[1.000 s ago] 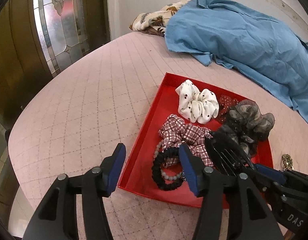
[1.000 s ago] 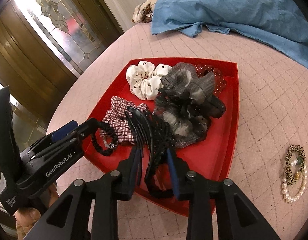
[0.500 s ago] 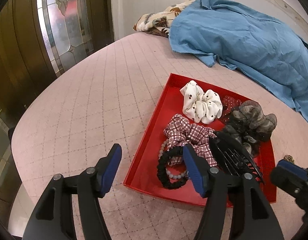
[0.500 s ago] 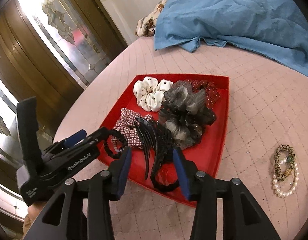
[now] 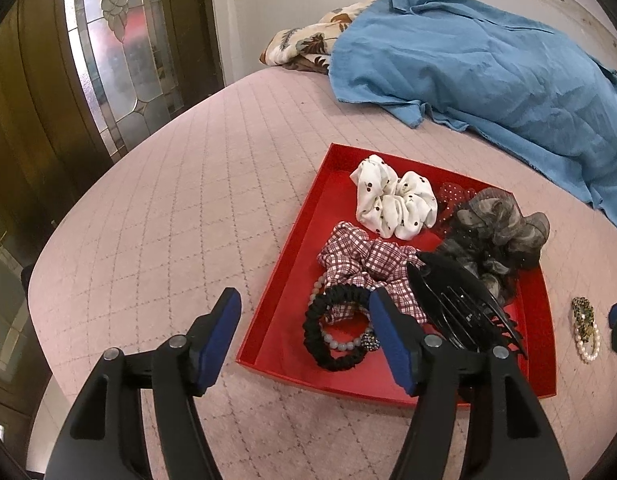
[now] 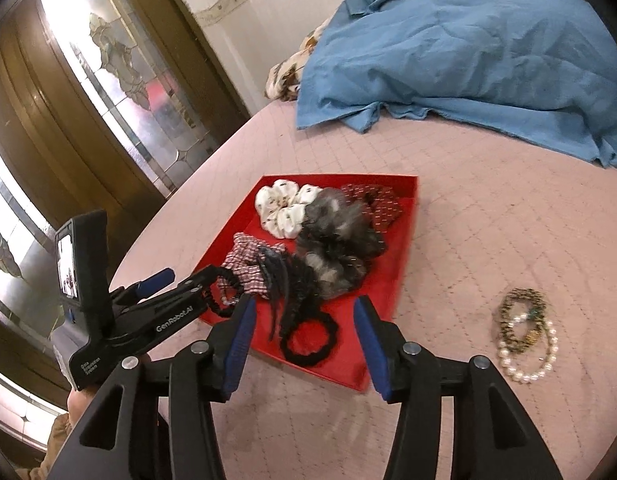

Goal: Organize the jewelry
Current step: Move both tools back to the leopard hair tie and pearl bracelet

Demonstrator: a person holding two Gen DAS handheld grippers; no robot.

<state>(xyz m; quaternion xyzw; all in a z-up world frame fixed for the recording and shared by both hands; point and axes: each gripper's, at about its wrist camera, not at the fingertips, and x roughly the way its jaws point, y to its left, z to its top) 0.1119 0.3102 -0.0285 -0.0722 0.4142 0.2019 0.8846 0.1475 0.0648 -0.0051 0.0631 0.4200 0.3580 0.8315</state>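
Right hand-held gripper (image 6: 302, 342) hanging above the near edge of the shallow red square tray (image 6: 404, 240), jaws just opening, nothing pinched — black plastic claw clip (image 6: 278, 280) lying loose in the tray, against the grey chiffon scrunchie (image 6: 336, 240). Left hand-held gripper (image 5: 304, 332) spread wide too, empty, over the tray's near left corner. Out on the pink quilted bed (image 6: 508, 220) — pearl and leopard-print bracelets (image 6: 526, 334), beside the tray.

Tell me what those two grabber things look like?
Both are black plastic. The left gripper and right gripper each have two fingers with blue pads and silver screws. The left one's side reads "GenRobot.AI" in white, and a small lit screen stands on top.
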